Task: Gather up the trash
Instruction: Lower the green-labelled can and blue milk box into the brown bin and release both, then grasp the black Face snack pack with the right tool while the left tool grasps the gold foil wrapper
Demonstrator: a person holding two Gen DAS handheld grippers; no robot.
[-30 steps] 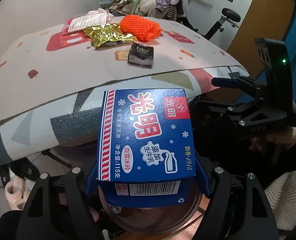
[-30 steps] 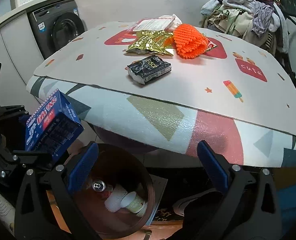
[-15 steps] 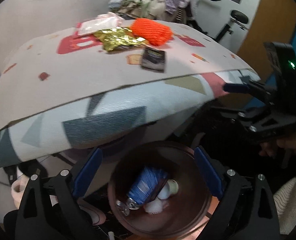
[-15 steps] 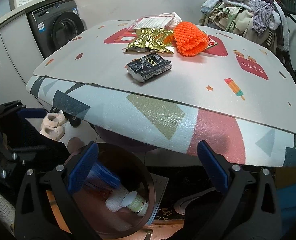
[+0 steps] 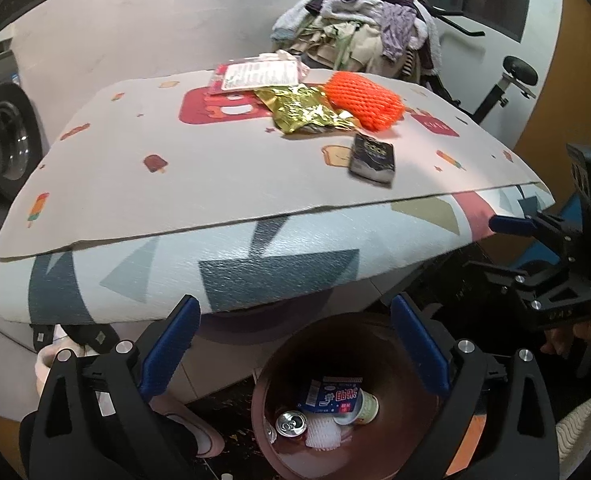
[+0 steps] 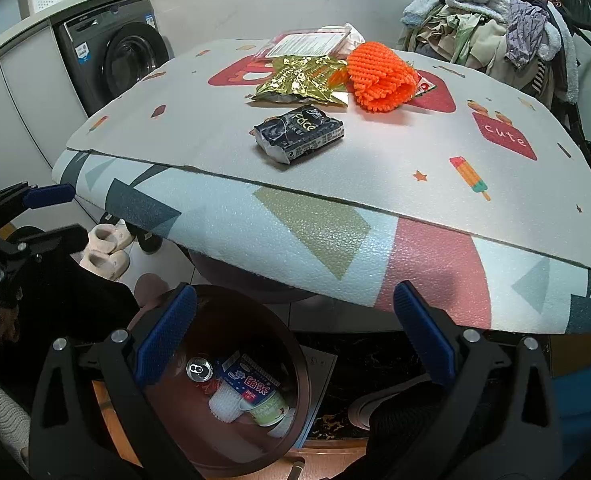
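Brown bin (image 5: 423, 432) holds blue carton (image 5: 332, 395), can (image 5: 291, 424), cup (image 6: 269, 408), perhaps foam netting. Left gripper (image 5: 291, 340) opening, empty; right gripper (image 6: 295, 328) agape, empty.

You are looking at two evenly lit indoor views: soft light falls from above onto the table mat (image 6: 183, 120), which reads bright and a little washed out toward its right side, while everything below its front edge sinks into shadow. The bin (image 5: 415, 432) under the table is dim inside, though you can still read the blue carton (image 5: 335, 394) and the can (image 6: 199, 369), whose top catches a small glint. Both fisheye views bow straight lines and go black at the corners, and your left view is slightly smeared around the dark packet (image 5: 373, 158), whereas the right view is crisp.
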